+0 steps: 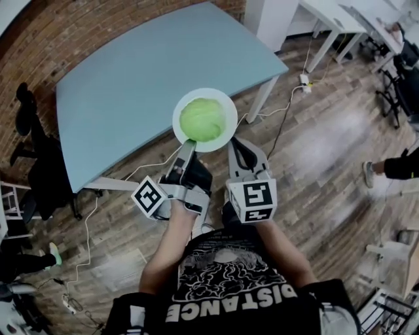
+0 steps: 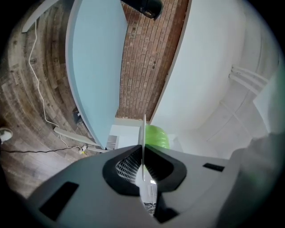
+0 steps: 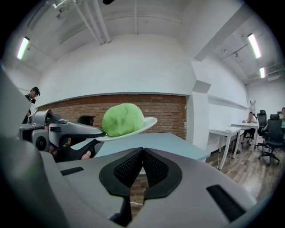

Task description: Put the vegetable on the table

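A round green vegetable (image 1: pixel 203 119) lies on a white plate (image 1: pixel 222 134) held in the air over the near edge of the light blue table (image 1: pixel 124 85). My left gripper (image 1: pixel 189 143) is shut on the plate's near rim. In the left gripper view the plate (image 2: pixel 144 129) shows edge-on between the closed jaws of the left gripper (image 2: pixel 143 164), with the vegetable (image 2: pixel 157 136) to its right. My right gripper (image 1: pixel 234 146) hangs just beside the plate, shut and empty. From the right gripper view (image 3: pixel 142 153), the vegetable (image 3: pixel 122 119), plate (image 3: pixel 147 122) and left gripper (image 3: pixel 58 130) sit up left.
A brick wall (image 1: pixel 78 33) runs behind the table. White desks (image 1: pixel 327 16) and office chairs (image 1: pixel 396 78) stand at the right, a black chair (image 1: pixel 33 163) at the left. Cables (image 1: pixel 288 111) trail over the wooden floor. A person's foot (image 1: pixel 370 173) shows at the right.
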`<state>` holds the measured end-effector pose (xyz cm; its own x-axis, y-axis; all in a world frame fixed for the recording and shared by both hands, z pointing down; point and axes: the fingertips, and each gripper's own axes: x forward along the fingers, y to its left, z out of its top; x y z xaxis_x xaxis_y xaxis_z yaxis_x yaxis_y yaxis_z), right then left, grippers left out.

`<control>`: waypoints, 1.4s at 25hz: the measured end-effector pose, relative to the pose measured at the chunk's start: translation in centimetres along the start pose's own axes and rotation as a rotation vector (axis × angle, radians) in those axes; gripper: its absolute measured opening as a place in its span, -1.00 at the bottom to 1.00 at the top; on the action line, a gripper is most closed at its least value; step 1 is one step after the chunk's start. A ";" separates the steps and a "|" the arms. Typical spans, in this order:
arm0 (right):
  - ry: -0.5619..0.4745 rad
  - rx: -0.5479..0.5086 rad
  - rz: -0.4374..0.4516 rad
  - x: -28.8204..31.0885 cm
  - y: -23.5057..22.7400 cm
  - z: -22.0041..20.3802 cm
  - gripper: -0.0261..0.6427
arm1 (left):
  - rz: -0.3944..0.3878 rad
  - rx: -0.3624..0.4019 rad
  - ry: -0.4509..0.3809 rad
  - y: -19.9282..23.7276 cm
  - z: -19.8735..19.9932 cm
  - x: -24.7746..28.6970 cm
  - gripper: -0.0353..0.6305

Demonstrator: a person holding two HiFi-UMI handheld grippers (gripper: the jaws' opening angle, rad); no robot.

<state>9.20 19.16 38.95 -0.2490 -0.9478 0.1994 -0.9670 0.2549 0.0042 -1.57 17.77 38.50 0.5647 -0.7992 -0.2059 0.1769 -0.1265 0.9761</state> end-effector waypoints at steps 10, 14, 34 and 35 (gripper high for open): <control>0.015 0.030 -0.009 6.1 -5.9 0.8 -0.90 | 0.022 -0.001 0.019 1.8 1.0 8.2 -0.84; 0.027 0.036 -0.007 8.0 -7.6 0.8 -0.90 | 0.027 -0.005 0.018 2.4 1.5 10.8 -0.84; 0.002 0.047 0.065 13.2 -12.8 2.3 -0.90 | 0.054 -0.011 -0.044 4.4 1.7 17.5 -0.83; 0.001 0.047 0.069 13.3 -12.9 2.3 -0.90 | 0.057 -0.013 -0.049 4.5 1.7 17.5 -0.83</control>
<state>18.19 2.80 39.30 -0.3155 -0.9280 0.1983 -0.9489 0.3107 -0.0557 7.70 2.19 39.39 0.5343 -0.8325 -0.1465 0.1562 -0.0730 0.9850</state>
